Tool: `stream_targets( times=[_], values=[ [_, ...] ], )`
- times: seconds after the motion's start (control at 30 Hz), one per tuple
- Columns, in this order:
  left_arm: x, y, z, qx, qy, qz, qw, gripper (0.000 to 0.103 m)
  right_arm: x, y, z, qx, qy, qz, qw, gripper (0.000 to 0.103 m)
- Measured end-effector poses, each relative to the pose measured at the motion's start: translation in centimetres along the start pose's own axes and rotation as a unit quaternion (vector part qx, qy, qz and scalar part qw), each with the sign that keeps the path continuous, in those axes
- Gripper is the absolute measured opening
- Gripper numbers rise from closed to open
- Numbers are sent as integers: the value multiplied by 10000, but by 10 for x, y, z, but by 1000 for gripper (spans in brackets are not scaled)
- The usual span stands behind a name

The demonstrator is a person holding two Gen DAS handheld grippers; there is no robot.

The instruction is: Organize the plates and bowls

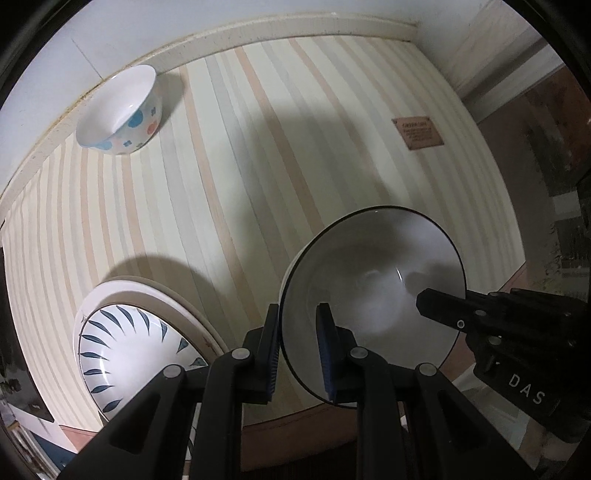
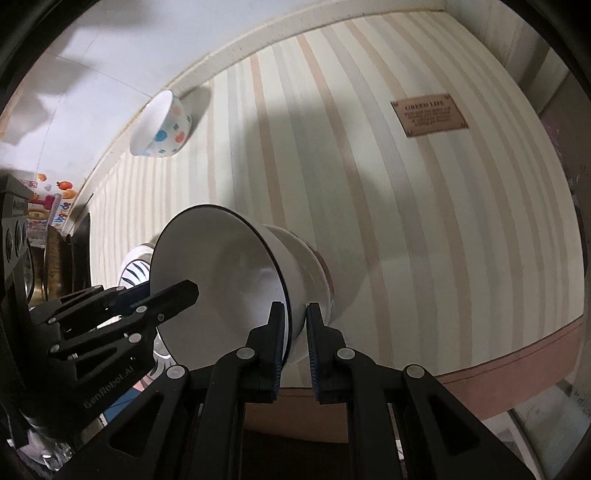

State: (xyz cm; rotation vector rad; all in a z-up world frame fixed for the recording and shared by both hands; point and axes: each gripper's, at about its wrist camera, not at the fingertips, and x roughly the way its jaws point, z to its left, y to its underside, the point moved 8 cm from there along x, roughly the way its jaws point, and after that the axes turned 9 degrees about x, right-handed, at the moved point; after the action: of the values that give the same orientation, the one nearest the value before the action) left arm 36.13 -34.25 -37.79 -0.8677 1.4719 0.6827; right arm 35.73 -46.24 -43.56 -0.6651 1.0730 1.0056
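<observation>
A white bowl with a dark rim (image 1: 373, 288) (image 2: 221, 273) sits near the table's front edge, nested on another white bowl (image 2: 314, 266). My left gripper (image 1: 299, 325) straddles its near rim, one finger inside and one outside. My right gripper (image 2: 295, 321) straddles the rim on the opposite side and also shows in the left wrist view (image 1: 443, 306). A blue-leaf patterned plate (image 1: 133, 350) lies on a plain plate to the left. A polka-dot bowl (image 1: 122, 110) (image 2: 162, 125) stands at the far back left.
The striped tablecloth (image 1: 258, 166) has a brown label (image 1: 417, 133) at the back right. A raised ledge and white wall (image 1: 258, 33) bound the far side. The table's front edge (image 2: 517, 354) is close to the grippers.
</observation>
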Motion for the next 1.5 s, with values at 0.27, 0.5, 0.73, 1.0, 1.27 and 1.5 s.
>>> stream_targets(
  times=[0.27,0.5,0.73,1.0,1.27,1.5],
  values=[
    [10,1,-3,118,-167,125,9997,17,12,1,-2,-24,123,106,9999,13],
    [17,3,-1,187,-234,236,9993,17,17,1,-3,-43,174,181,9997,13],
    [21,1,-3,203,-309,269,9990,17,17,-1,1,-117,282,166,9994,13],
    [25,2,-4,206,-329,277,9989,17,14,-4,2,-169,494,162,9985,16],
    [24,2,-4,151,-256,255,9992,17,13,-2,2,-203,488,215,9984,16],
    [-10,0,13,-128,-103,-67,9998,17,-6,-8,3,-156,295,198,9992,16]
  ],
)
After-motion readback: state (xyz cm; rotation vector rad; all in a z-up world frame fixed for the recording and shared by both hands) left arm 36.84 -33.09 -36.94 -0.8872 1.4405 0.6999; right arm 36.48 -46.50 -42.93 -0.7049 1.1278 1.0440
